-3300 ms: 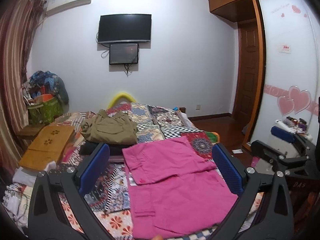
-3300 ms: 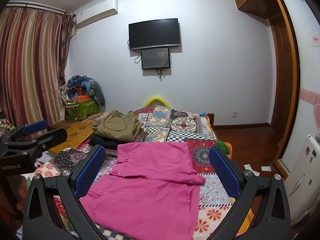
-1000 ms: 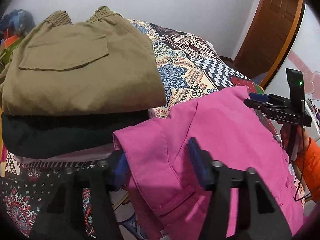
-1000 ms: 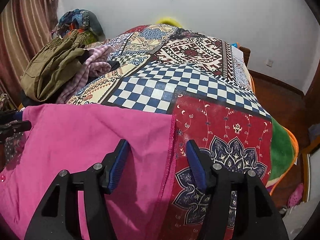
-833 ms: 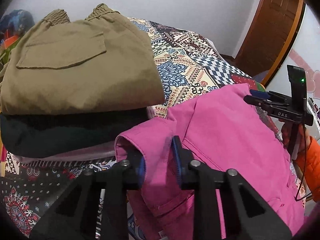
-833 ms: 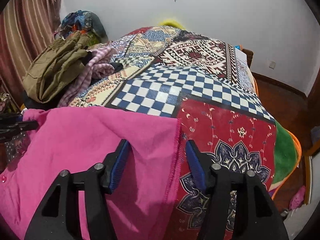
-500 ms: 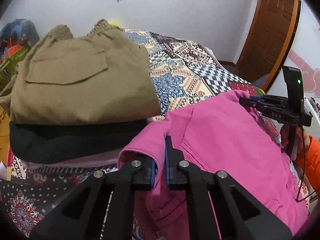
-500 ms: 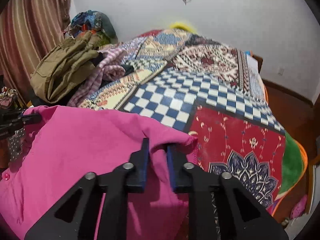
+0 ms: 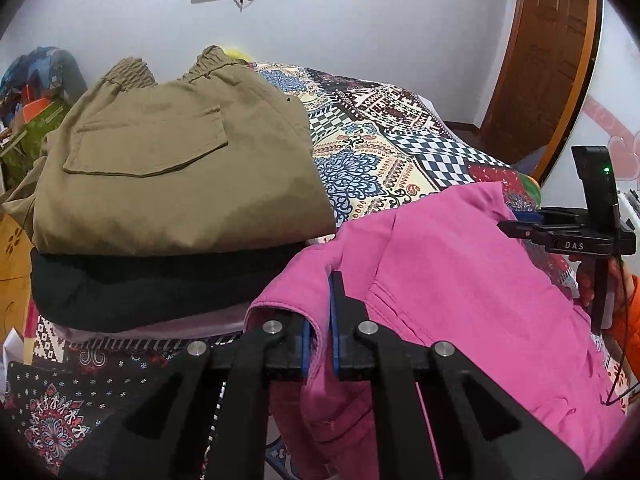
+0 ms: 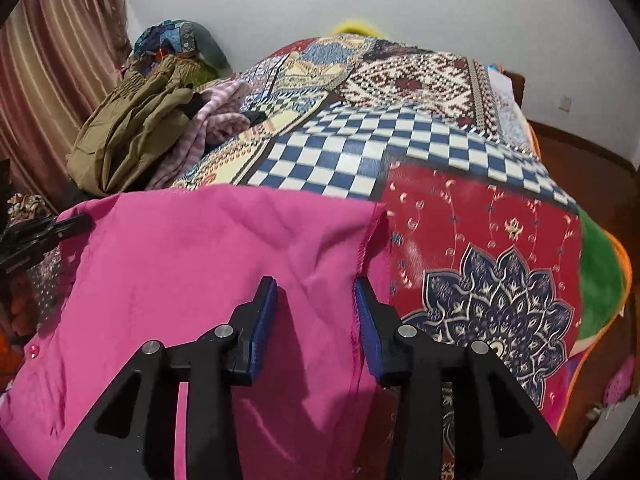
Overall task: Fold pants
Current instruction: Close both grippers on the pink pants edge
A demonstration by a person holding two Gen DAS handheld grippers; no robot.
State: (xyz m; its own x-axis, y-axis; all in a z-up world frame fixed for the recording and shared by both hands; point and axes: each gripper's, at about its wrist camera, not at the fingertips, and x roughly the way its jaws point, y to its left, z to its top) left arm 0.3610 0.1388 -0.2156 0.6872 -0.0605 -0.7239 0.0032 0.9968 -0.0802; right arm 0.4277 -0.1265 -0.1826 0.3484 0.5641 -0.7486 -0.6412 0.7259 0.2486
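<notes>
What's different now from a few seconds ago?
Both grippers moved in from above the bed to the pink pants. The left gripper shut on a corner fold; the right gripper shut on the far edge, then reopened. The khaki stack stayed put.

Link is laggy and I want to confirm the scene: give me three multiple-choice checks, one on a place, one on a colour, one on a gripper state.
1. The folded khaki pants lie:
A. on a dark folded garment
B. on the floor
C. under the pink pants

2. The pants being folded are:
A. grey
B. pink
C. white

3. The right gripper is:
A. shut on fabric
B. out of view
C. open astride the pink hem

Key: A, a black layer shows beneath; B, bright pink in both views; C, a wide gap shows between its blue pads, while the left gripper pinches pink fabric.
</notes>
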